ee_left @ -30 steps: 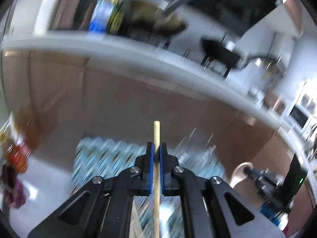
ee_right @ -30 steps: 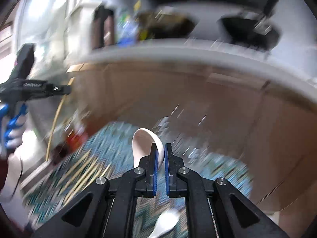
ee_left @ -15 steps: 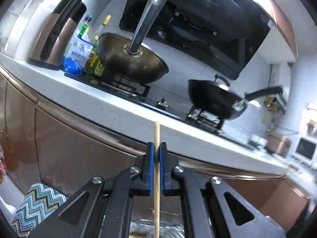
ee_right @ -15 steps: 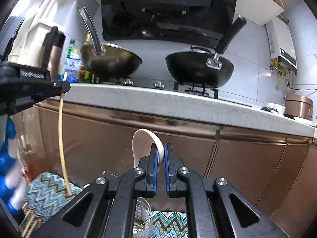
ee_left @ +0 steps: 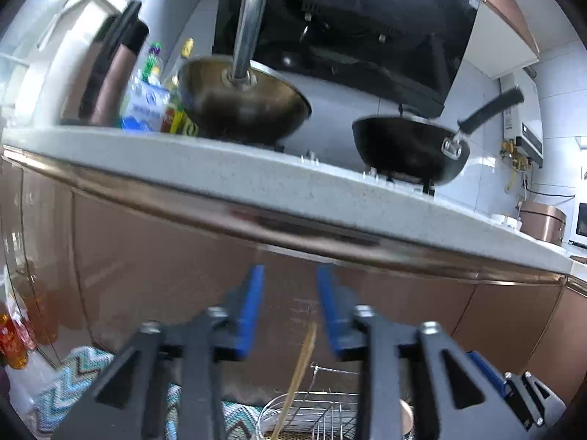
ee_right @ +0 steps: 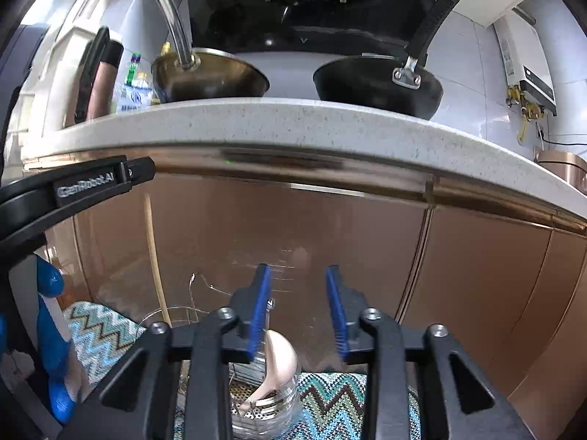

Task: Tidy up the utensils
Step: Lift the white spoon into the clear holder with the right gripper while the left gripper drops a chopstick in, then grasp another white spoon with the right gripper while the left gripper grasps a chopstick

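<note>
Two grippers hung before copper cabinet fronts, under the overhanging white countertop edge. Open floor showed only on the zigzag mat. Left gripper: jaws opening, chopstick loose below them, leaning in the wire rack. Right gripper: jaws opening, nothing pinched; white spoon stood in the rack's round cup.

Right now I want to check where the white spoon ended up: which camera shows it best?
The right wrist view: the white spoon shows its bowl below that gripper's opening jaws, leaning in the wire utensil holder. The left wrist view shows only a pale sliver at the bottom edge, perhaps the spoon; I cannot tell.
</note>
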